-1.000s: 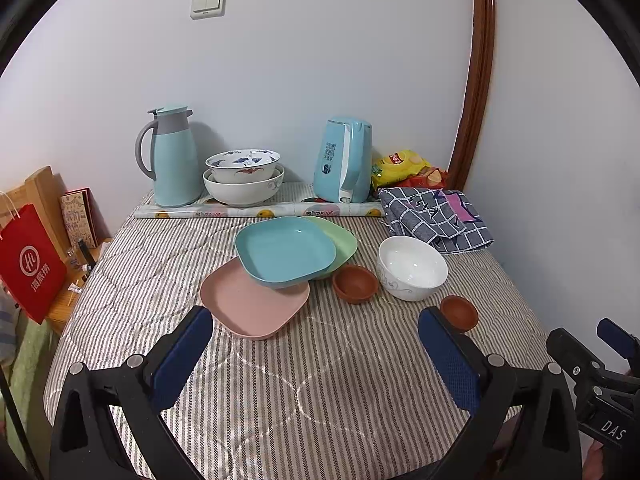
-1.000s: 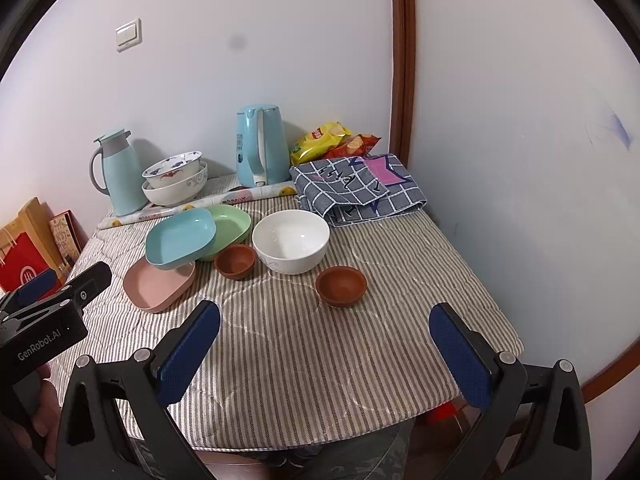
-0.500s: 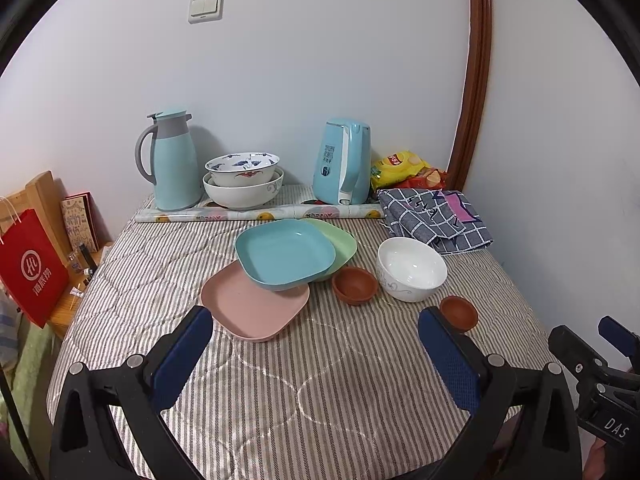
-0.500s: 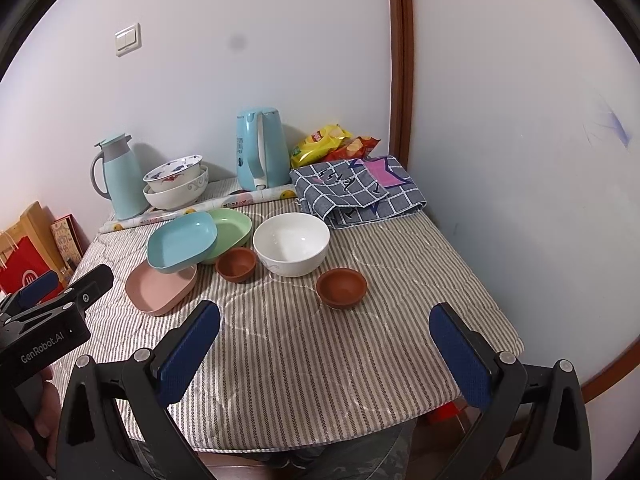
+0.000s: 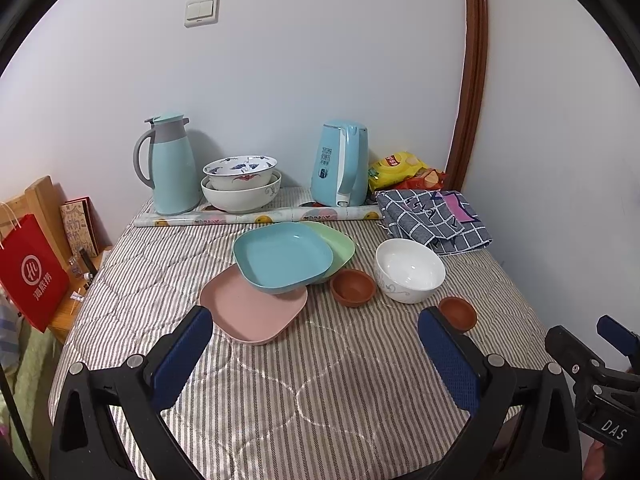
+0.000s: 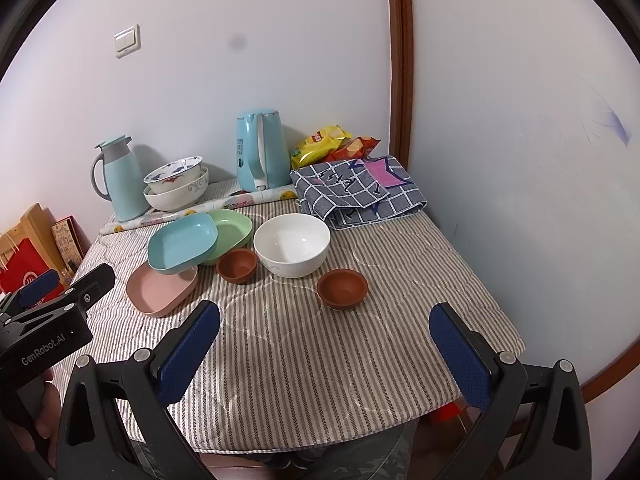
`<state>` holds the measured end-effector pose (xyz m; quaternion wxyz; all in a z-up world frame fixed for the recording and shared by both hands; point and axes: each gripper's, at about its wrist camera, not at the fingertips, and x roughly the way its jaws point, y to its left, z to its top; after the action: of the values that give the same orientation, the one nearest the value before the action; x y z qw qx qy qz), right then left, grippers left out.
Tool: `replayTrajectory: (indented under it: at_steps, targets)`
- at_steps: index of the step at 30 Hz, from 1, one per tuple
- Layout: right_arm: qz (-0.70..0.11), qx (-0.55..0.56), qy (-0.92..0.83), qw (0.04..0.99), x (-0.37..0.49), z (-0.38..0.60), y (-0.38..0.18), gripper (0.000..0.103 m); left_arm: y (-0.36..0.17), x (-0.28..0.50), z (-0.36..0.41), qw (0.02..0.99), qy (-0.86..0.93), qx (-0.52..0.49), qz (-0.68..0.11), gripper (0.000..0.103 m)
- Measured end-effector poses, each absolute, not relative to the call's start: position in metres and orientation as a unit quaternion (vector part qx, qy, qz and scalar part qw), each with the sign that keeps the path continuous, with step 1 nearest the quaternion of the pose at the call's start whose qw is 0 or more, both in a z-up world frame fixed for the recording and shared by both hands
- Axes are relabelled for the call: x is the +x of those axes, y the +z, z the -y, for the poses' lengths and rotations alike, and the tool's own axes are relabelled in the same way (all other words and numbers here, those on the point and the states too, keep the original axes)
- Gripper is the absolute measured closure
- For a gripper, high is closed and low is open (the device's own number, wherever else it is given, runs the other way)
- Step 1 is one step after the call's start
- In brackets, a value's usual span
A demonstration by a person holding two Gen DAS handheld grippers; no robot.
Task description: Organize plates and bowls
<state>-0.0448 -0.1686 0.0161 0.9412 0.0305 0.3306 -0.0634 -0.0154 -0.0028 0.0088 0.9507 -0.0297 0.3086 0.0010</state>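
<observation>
Change: both cameras sit slightly higher and farther back than a second ago; the dishes lie as before.
Left hand-held gripper (image 5: 316, 346): fingers spread wide, holding nothing, over the near part of the desk; blue pads with a fine mesh texture on black frames.
Right hand-held gripper (image 6: 324, 342): likewise spread and empty, facing the nearer clay bowl.
Desk (image 5: 320, 400): covered by a quilted cloth with thin grey and white stripes.
Blue plate (image 5: 284, 256): smooth, matte, rounded square with a raised rim; tilted, its near-left edge resting on the pink plate (image 5: 252, 312) and its far-right edge on the green plate (image 5: 336, 240). The three overlap in a row running from near-left to far-right.
White bowl (image 5: 410, 270): glossy, round, deep, upright, with a grey scroll pattern outside; right of the plates.
Clay bowls: two small, round, matte brown ones, one (image 5: 353, 287) between green plate and white bowl, one (image 5: 458, 312) nearer the desk's front right.
Stacked bowls (image 5: 240, 186): a painted porcelain bowl nested in a larger white one, at the back by the wall.
Back row: teal thermos jug (image 5: 170, 168), teal kettle (image 5: 340, 166), snack bags (image 5: 400, 166), checked folded cloth (image 5: 434, 220), printed roll (image 5: 256, 216).
Left view only: the red paper bag (image 5: 32, 272) in full, and the desk's left edge.
Right view only: the desk's right and front edges, and a blue scuff on the wall (image 6: 616, 126).
</observation>
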Motion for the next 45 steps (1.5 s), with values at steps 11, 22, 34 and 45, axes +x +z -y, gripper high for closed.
replayTrajectory:
  at_steps: [11,22,34,45]
  targets:
    - [-0.333,0.033,-0.063,0.940,-0.043,0.168,0.017,0.000,0.008,-0.016,0.004,0.951,0.002,-0.029,-0.309,0.000]
    - [-0.334,0.037,-0.062,0.940,-0.032,0.168,0.020,0.000,0.012,-0.004,0.002,0.949,-0.003,-0.030,-0.313,0.000]
    - [-0.327,0.030,-0.073,0.942,-0.014,0.163,0.021,0.000,0.010,0.020,-0.006,0.945,-0.010,-0.039,-0.325,0.000]
    - [-0.326,0.043,-0.054,0.943,0.018,0.156,0.015,0.000,-0.006,0.061,-0.030,0.933,0.005,-0.047,-0.356,0.000]
